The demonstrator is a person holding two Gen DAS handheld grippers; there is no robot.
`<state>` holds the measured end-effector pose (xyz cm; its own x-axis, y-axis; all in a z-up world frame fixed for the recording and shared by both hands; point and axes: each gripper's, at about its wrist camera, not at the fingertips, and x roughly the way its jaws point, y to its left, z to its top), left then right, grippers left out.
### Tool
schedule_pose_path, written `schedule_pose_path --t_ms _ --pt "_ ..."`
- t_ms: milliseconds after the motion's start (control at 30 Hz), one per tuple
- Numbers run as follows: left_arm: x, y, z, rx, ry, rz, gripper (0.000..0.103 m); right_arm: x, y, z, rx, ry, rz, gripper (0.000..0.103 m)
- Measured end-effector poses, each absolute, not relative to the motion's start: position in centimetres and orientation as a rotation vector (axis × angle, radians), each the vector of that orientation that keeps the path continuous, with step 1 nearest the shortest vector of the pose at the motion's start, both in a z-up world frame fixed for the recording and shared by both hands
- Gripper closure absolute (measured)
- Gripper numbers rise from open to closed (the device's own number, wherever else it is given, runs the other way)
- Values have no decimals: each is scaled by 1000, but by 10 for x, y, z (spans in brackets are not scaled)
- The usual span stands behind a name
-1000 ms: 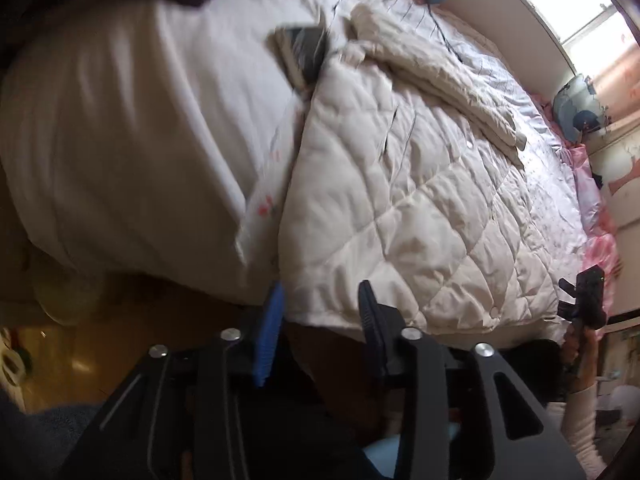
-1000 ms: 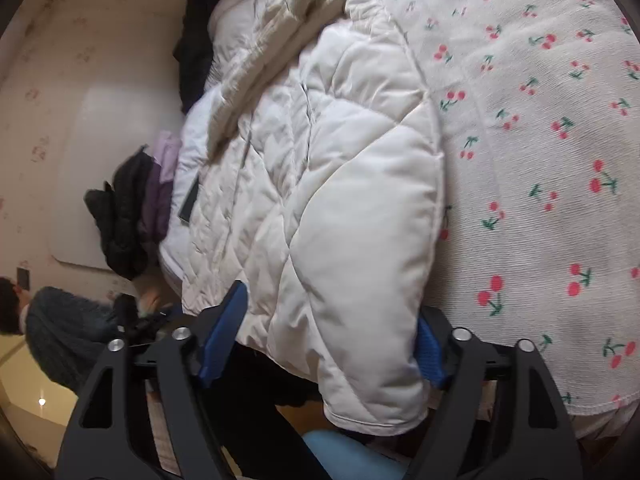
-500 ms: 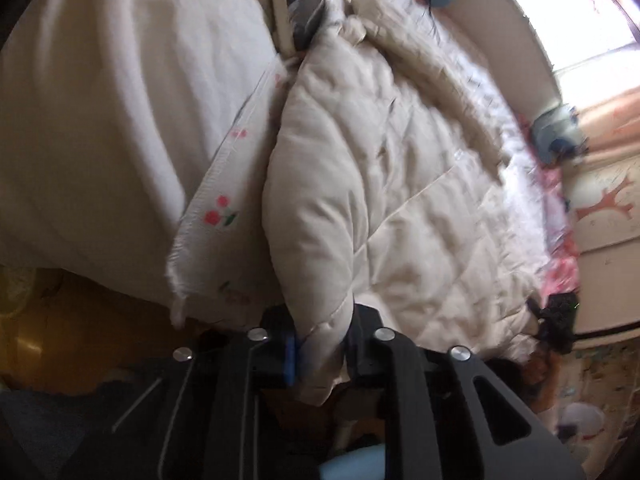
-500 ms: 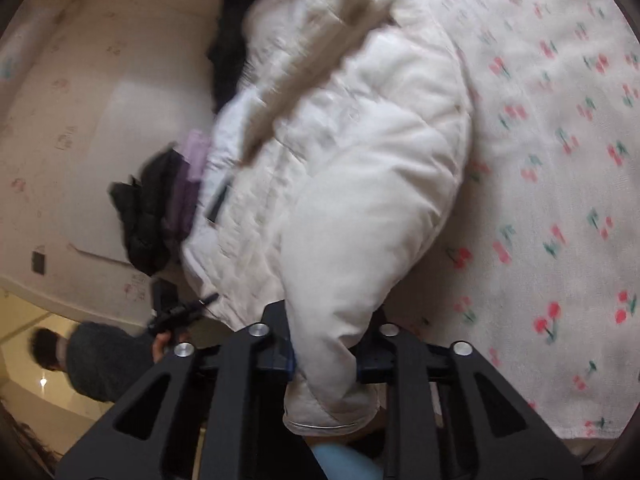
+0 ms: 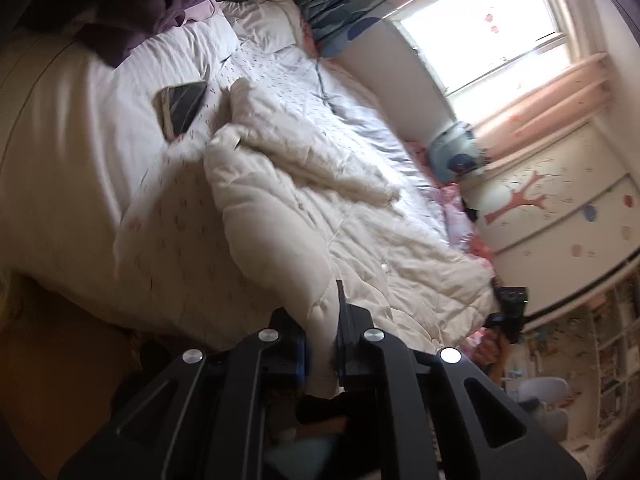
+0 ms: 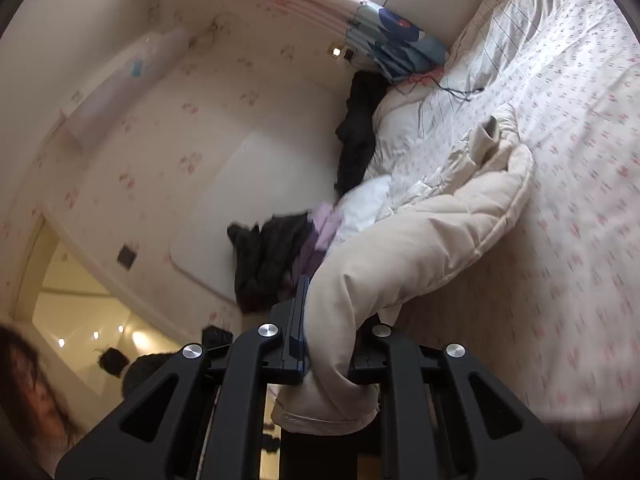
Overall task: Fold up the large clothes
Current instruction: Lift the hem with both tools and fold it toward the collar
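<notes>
Left gripper [image 5: 322, 344]: jaws closed tight, pinching one hem edge of the cream quilted coat [image 5: 320, 200]. Right gripper [image 6: 326, 344]: jaws likewise clamped, gripping another hem corner of the same coat [image 6: 420, 248]. The coat is lying across the bed [image 6: 568, 160] on the cherry-print sheet, its near edge hanging lifted off the mattress at both grips. A phone [image 5: 182, 108] is resting on the bedding beside the coat's collar end.
</notes>
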<state>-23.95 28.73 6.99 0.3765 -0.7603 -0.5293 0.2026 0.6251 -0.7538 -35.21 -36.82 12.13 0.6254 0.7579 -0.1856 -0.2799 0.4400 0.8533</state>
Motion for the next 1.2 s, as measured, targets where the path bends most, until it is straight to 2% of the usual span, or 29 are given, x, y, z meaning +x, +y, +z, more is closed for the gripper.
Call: schedule_pose_path --t_ms 67,133,200,233,267,300,367,400,467,533,567,633,667,700,733,800,867,1033,1133,1200 --pt "-268 297 61 -656 1017 -688 92 -381 -370 112 862 672 696 89" --pt "-283 299 39 -608 1075 -721 91 -405 -373 94 844 768 683 84" --pt "-289 298 5 -590 1184 -749 89 -418 -374 61 854 893 650 78" --pt "-291 300 -8 -590 1210 -753 84 -420 -374 49 860 931 636 77" --pt "-291 302 -17 -606 1224 -760 81 -425 -374 36 875 970 621 71" --pt "-291 306 -24 -639 1227 -778 78 -430 -375 27 897 1002 613 57" --pt "-287 312 -31 -674 1206 -780 57 -439 -377 15 927 1040 584 42" --pt "-285 317 -34 -697 1188 -771 52 -444 -376 15 924 1031 585 38" --pt "-282 325 -36 -749 1178 -761 32 -448 -374 17 910 1033 605 33" --pt "-282 326 -38 -766 1175 -771 20 -452 -373 20 877 1048 606 31" --pt "-281 321 -40 -750 1189 -776 20 -453 -372 21 861 1056 608 31" --pt "-276 303 -43 -717 1231 -819 20 -454 -362 25 829 1053 607 33" --pt "-277 294 -41 -699 1234 -842 23 -453 -356 27 816 1039 621 49" --pt "-278 285 -37 -677 1226 -856 32 -450 -349 24 814 1031 629 77" --pt "-279 277 -32 -631 1216 -824 38 -445 -343 22 809 1034 623 84" --pt "-280 274 -20 -657 1182 -817 86 -444 -342 21 862 971 615 87" --pt "-281 277 1 -683 1125 -809 89 -443 -350 33 937 841 645 88" --pt "-295 284 69 -648 990 -872 91 -451 -376 94 959 582 698 89" --pt "-312 282 95 -597 944 -947 91 -467 -384 120 938 519 732 89" --pt "-319 276 93 -550 973 -979 91 -477 -383 121 910 547 773 87"
